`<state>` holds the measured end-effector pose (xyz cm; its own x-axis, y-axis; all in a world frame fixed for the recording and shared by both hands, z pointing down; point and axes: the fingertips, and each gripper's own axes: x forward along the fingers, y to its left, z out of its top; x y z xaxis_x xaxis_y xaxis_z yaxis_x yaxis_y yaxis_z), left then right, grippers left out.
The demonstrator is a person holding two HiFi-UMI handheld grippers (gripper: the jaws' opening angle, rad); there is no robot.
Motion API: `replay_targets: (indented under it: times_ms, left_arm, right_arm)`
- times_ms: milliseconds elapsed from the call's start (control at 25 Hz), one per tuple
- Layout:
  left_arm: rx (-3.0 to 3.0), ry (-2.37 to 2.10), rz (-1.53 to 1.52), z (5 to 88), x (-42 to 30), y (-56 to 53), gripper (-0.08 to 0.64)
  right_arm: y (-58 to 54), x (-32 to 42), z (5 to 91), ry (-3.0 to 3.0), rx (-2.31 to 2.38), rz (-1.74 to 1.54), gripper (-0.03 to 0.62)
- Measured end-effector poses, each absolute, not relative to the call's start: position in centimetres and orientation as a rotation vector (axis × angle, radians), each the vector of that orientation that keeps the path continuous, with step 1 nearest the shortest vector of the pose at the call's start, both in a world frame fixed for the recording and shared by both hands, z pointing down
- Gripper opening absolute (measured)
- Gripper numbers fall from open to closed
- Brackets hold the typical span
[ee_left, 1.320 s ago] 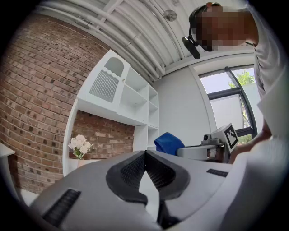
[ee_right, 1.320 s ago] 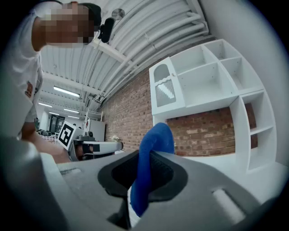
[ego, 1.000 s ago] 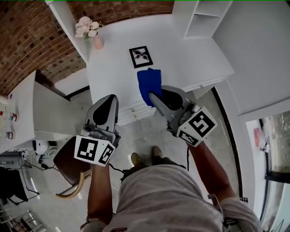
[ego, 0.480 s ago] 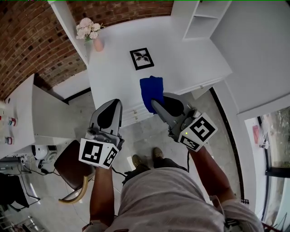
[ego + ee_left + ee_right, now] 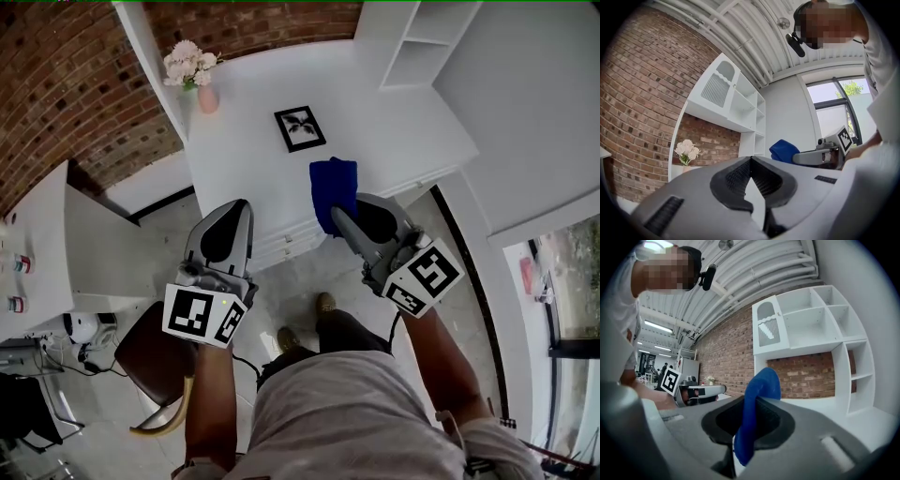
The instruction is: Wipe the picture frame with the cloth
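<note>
A small black picture frame (image 5: 300, 128) with a white print lies flat on the white desk (image 5: 394, 122). My right gripper (image 5: 339, 217) is shut on a blue cloth (image 5: 334, 190), which hangs over the desk's front edge just short of the frame. In the right gripper view the blue cloth (image 5: 757, 404) stands up between the jaws. My left gripper (image 5: 234, 208) hovers in front of the desk's front edge, left of the cloth, shut with nothing in it. The left gripper view shows its jaws closed together, and the blue cloth (image 5: 785, 151) off to the right.
A pink vase of pale flowers (image 5: 195, 73) stands at the desk's far left corner. White shelving (image 5: 422, 42) rises at the back right, against a brick wall (image 5: 66, 84). A brown chair (image 5: 155, 361) sits on the floor to my left.
Both grippers have drifted a little to the right, the right one carrying the blue cloth with it. Both grips are unchanged.
</note>
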<state>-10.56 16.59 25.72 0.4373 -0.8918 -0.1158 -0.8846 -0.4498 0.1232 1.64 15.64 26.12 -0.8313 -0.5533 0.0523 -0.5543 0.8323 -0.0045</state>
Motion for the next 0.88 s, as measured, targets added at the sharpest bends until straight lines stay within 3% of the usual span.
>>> replay_targets:
  times_ms: [880]
  left_arm:
    - [2.494,-1.720,-0.011,31.5,-9.4,-3.7,0.000]
  right_arm:
    - [-6.6,2.2,30.0,-2.892,0.746,0.160,0.049]
